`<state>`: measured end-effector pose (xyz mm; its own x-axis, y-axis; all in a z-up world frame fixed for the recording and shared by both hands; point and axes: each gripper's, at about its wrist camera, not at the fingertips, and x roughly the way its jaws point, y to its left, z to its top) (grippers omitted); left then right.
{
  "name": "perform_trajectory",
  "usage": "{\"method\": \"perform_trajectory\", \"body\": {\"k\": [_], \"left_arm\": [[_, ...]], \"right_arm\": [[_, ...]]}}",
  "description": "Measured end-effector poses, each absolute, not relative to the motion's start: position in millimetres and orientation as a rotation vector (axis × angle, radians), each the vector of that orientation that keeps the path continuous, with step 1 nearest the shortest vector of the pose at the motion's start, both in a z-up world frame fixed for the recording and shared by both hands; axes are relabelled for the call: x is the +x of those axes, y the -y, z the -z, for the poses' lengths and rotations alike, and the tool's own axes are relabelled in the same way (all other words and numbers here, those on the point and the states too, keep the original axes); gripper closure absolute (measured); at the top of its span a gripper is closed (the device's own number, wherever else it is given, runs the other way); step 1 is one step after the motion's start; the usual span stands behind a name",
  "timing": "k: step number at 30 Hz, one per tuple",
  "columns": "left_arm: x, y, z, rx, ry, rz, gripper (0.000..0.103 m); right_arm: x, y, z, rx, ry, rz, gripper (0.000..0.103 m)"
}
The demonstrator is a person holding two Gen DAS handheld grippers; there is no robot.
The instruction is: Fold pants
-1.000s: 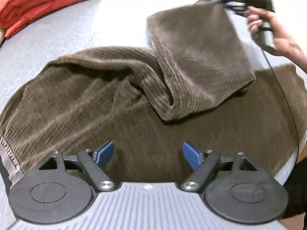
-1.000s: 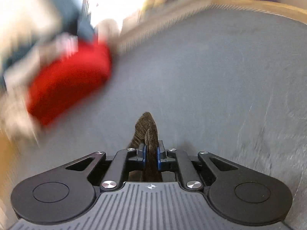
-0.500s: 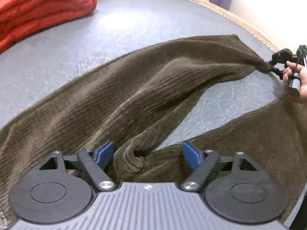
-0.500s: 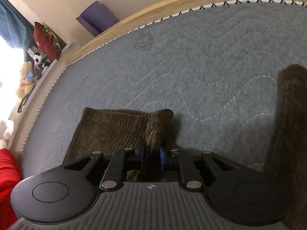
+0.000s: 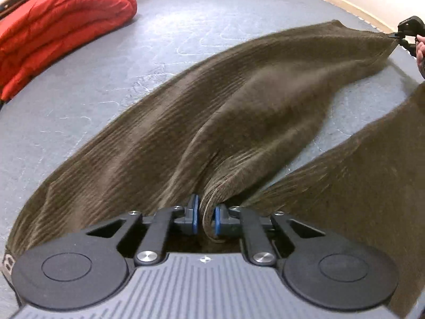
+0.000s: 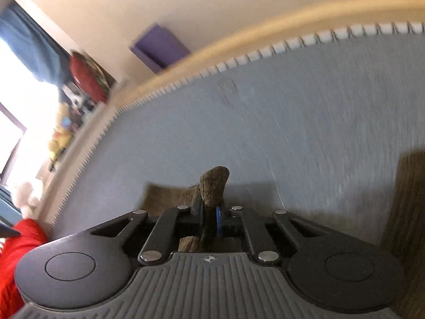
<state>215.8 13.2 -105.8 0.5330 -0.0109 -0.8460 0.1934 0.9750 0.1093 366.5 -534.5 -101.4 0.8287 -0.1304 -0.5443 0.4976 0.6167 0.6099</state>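
Observation:
Brown corduroy pants lie spread on a grey mattress. My left gripper is shut on a bunched fold of the pants at the crotch, cloth pinched between the blue pads. One leg stretches taut toward the upper right, where my right gripper holds its hem beside a hand. In the right wrist view, my right gripper is shut on the brown hem, which sticks up past the fingertips. The other leg lies along the right side.
A folded red quilt sits at the mattress's far left corner. A wooden bed frame borders the mattress, with a purple box and soft toys beyond it by a bright window.
My left gripper went from wide open to shut on the crotch fold. The right gripper pulled the leg out straight to the right, unfolding it from lying doubled over.

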Motion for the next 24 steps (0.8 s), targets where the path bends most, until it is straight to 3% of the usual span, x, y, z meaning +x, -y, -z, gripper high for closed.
{"method": "perform_trajectory", "body": {"k": [4,7,9,10,12,19,24], "left_arm": [[207.9,-18.0,115.0,0.247,-1.081,0.215,0.091],[205.4,-18.1,104.3,0.218,-1.075,0.230,0.081],[203.4,-23.9,91.9,0.150,-1.060,0.242,0.069],[201.8,-27.1,84.5,0.114,-1.046,0.243,0.066],[199.3,-33.3,67.8,0.034,-1.022,0.247,0.058],[175.9,-60.4,-4.7,-0.140,-0.925,0.182,0.059],[120.0,-85.1,-55.1,-0.122,-0.829,0.114,0.059]], "right_arm": [[358.2,549.8,92.7,0.686,-0.572,0.549,0.095],[351.4,565.1,122.8,0.710,-0.744,0.621,0.093],[344.0,568.2,123.7,0.719,-0.728,0.603,0.086],[343.0,567.7,116.8,0.692,-0.734,0.620,0.077],[335.4,567.4,97.2,0.693,-0.681,0.638,0.076],[304.0,508.6,-8.8,0.601,-0.468,0.434,0.076],[264.2,432.4,-73.5,0.464,-0.414,0.165,0.076]]}}
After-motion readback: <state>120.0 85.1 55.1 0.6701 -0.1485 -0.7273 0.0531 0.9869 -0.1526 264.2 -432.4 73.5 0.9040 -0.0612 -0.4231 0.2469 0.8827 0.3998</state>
